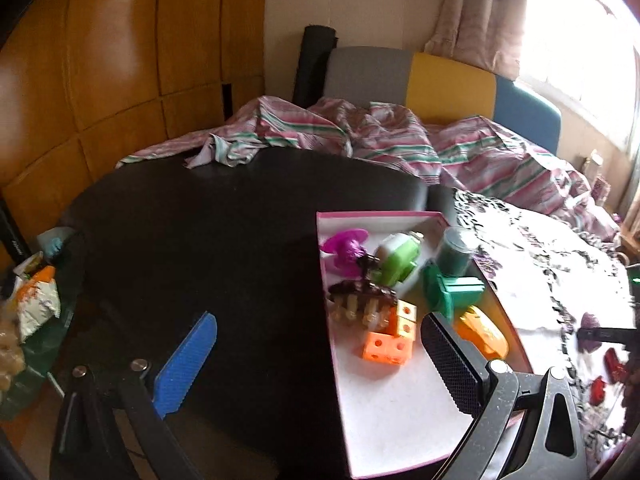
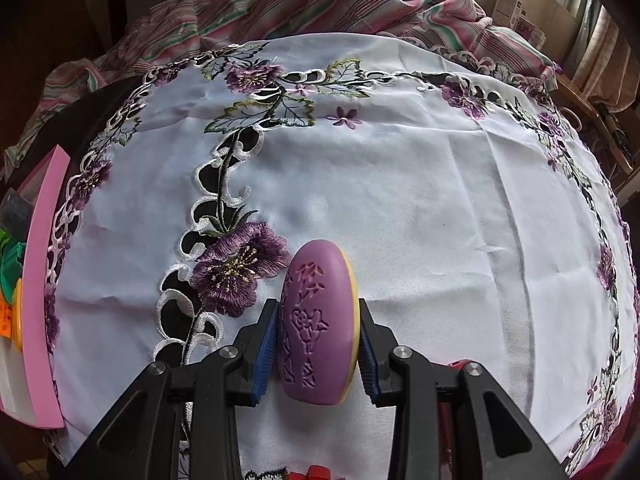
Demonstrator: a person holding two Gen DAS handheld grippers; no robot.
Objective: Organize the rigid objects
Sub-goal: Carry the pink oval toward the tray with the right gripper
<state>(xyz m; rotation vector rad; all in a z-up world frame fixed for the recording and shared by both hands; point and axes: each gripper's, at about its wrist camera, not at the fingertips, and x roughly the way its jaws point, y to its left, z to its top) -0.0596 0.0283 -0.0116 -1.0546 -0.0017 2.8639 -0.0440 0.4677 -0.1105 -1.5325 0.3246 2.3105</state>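
Observation:
In the right wrist view my right gripper (image 2: 318,316) is shut on a purple oval craft punch (image 2: 316,304) with a yellow underside, held just above the white embroidered cloth (image 2: 400,200). In the left wrist view my left gripper (image 1: 319,318) stands open with nothing in it, over the left edge of a pink-rimmed white box (image 1: 400,408). The box holds a brown hair claw (image 1: 360,300), orange blocks (image 1: 388,344), an orange punch (image 1: 482,332), a green punch (image 1: 452,290), a green toy (image 1: 398,258), a purple fan (image 1: 344,248) and a dark green jar (image 1: 456,252).
The box sits on a black table (image 1: 200,220), beside the embroidered cloth (image 1: 540,260). Small red items (image 1: 604,376) lie on the cloth at the right. A striped bedsheet (image 1: 380,136) is heaped behind. Snack bags (image 1: 36,304) sit at the table's left edge. The box's pink wall (image 2: 44,280) shows at the far left.

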